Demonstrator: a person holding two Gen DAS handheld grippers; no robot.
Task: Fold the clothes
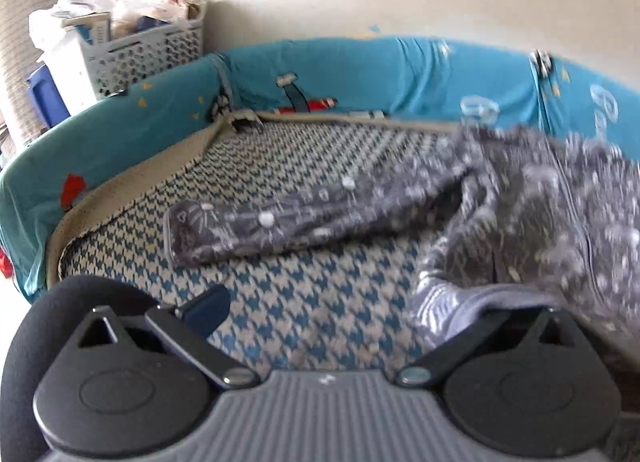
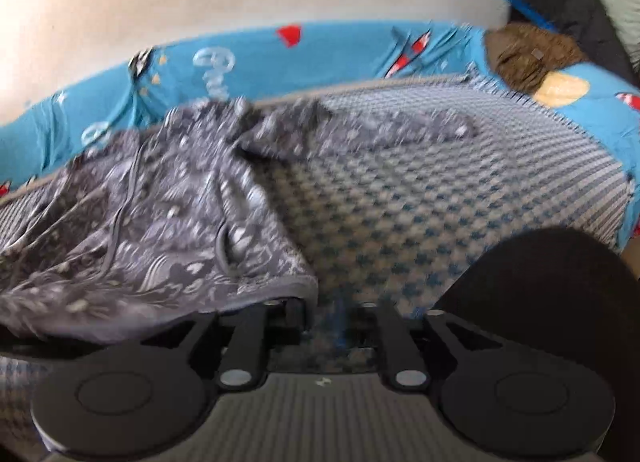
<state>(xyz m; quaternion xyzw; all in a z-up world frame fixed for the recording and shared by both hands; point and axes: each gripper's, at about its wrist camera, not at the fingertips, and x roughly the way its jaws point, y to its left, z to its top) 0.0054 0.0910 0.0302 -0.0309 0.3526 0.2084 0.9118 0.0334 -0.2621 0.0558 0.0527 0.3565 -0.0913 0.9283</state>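
A grey patterned garment (image 1: 500, 198) lies across a checked mat (image 1: 280, 294) at the frame's right, the left gripper (image 1: 360, 314) wide open beside its hem, the right gripper (image 2: 332, 314) slightly parted, hem draped over one finger (image 2: 294, 312); smoothing the sleeves flat first should help the fold.

A child's bedroom at home: a bed (image 1: 280, 198) with padded cartoon bumpers (image 1: 360, 74) (rockets, planes), a laundry basket (image 1: 160, 50) beside it

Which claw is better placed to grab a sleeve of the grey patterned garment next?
Probably the left. The left claw stands wide open, and a sleeve lies flat on the mat just ahead of it. From the right claw, the other sleeve lies farther off, near the blue bumper.
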